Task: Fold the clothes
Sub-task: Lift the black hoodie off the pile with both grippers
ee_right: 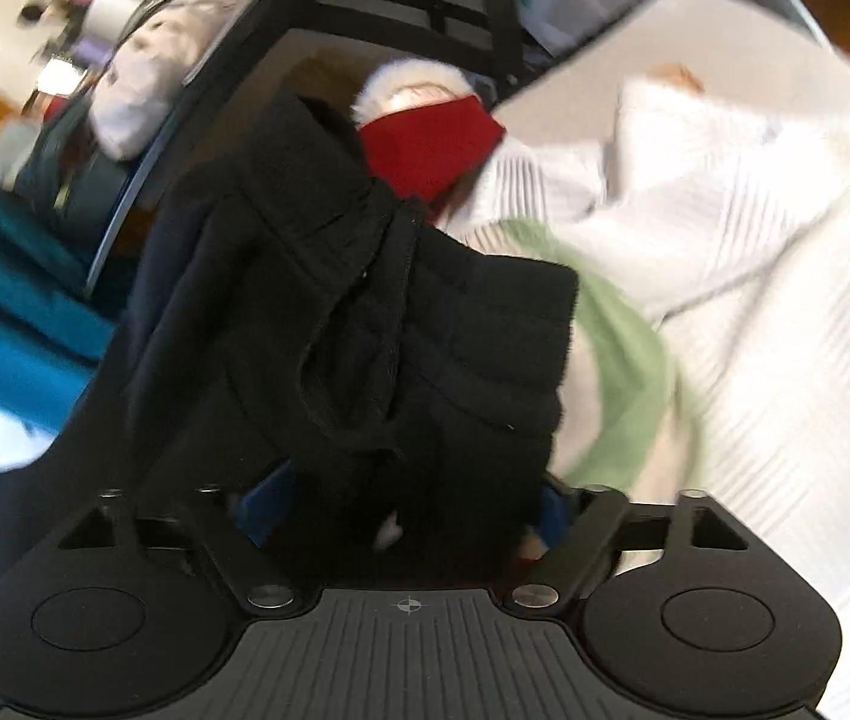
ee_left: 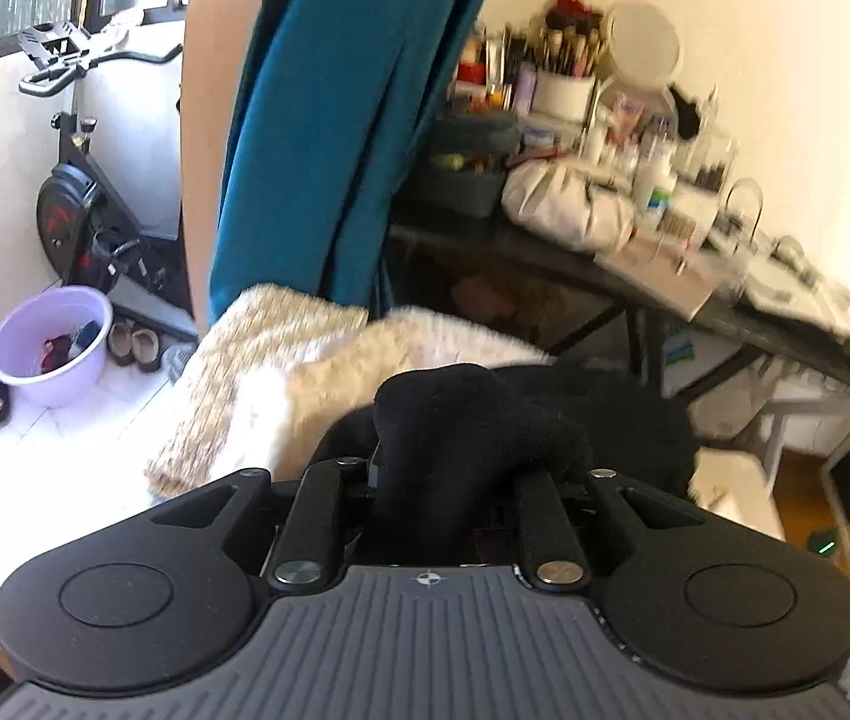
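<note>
A black garment [ee_left: 461, 414] is bunched up between the fingers of my left gripper [ee_left: 443, 468], which is shut on it; the cloth hides the fingertips. In the right wrist view the same kind of black garment [ee_right: 401, 312], with a stitched hem showing, drapes forward over my right gripper [ee_right: 407, 510]. That gripper's jaws stand wide apart. Its blue pads [ee_right: 263, 510] show at either side of the cloth and do not press on it. The picture is blurred.
A cream fluffy cover [ee_left: 281, 360] lies ahead of the left gripper, with a teal curtain [ee_left: 329, 120], a cluttered desk [ee_left: 545, 240], a purple basin [ee_left: 53, 348] and an exercise bike [ee_left: 77, 210] behind. By the right gripper lie red [ee_right: 431, 150], white knitted [ee_right: 695, 192] and green [ee_right: 623, 348] clothes.
</note>
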Demonstrator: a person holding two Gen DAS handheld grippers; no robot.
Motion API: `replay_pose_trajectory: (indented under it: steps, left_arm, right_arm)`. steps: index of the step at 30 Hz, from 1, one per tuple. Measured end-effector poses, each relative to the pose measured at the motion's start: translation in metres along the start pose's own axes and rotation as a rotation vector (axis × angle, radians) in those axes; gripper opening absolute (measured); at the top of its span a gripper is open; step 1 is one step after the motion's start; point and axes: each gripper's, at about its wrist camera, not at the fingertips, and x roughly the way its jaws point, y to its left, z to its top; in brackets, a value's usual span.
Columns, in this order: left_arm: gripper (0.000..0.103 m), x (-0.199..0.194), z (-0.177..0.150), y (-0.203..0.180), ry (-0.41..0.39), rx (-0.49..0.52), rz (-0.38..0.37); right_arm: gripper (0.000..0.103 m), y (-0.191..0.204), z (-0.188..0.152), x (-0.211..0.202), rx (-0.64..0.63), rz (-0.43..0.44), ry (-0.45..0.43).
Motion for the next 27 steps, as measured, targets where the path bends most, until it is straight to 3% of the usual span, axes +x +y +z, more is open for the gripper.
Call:
replay_pose_trajectory:
  steps: [2, 5, 7, 9, 11, 13, 18, 19, 20, 21, 22, 23, 27]
  left_arm:
    - [0.018, -0.005, 0.006, 0.004, -0.032, -0.019, -0.006]
    - [0.017, -0.015, 0.017, 0.01, -0.071, -0.054, 0.001]
    - [0.018, -0.021, 0.024, 0.014, -0.088, -0.077, -0.002]
    - [0.018, -0.026, 0.031, 0.018, -0.097, -0.093, -0.012]
    - [0.017, -0.03, 0.039, 0.022, -0.106, -0.108, -0.022]
    - [0.017, -0.033, 0.043, 0.022, -0.114, -0.089, -0.022]
    - [0.017, -0.045, 0.048, 0.014, -0.149, -0.061, -0.025]
    - [0.017, -0.048, 0.05, 0.014, -0.159, -0.058, -0.023]
    - [0.017, -0.05, 0.051, 0.014, -0.166, -0.058, -0.021]
    - [0.017, -0.054, 0.053, 0.016, -0.176, -0.062, -0.016]
    - [0.017, -0.057, 0.055, 0.018, -0.186, -0.067, -0.011]
    - [0.017, -0.062, 0.057, 0.022, -0.2, -0.083, -0.007]
    - [0.017, -0.089, 0.059, 0.043, -0.272, -0.187, 0.015]
  right_arm:
    - [0.067, 0.002, -0.002, 0.007, 0.056, -0.007, 0.008]
    - [0.063, 0.019, -0.006, -0.007, 0.117, 0.078, -0.025]
    - [0.066, 0.031, -0.009, -0.018, 0.133, 0.17, -0.023]
    - [0.077, 0.038, -0.015, -0.022, 0.12, 0.23, 0.002]
    - [0.087, 0.043, -0.02, -0.017, 0.053, 0.253, 0.054]
    - [0.086, 0.04, -0.032, -0.002, 0.033, 0.236, 0.114]
    - [0.08, 0.028, -0.06, 0.047, 0.325, 0.268, 0.126]
    - [0.072, 0.033, -0.062, 0.055, 0.356, 0.282, 0.143]
    - [0.051, 0.038, -0.063, 0.063, 0.384, 0.297, 0.16]
    - [0.036, 0.049, -0.059, 0.062, 0.358, 0.332, 0.164]
    - [0.01, 0.061, -0.055, 0.06, 0.333, 0.366, 0.169]
    - [0.01, 0.072, -0.05, 0.059, 0.306, 0.4, 0.171]
    - [0.009, 0.143, -0.015, -0.003, 0.104, 0.534, 0.046]
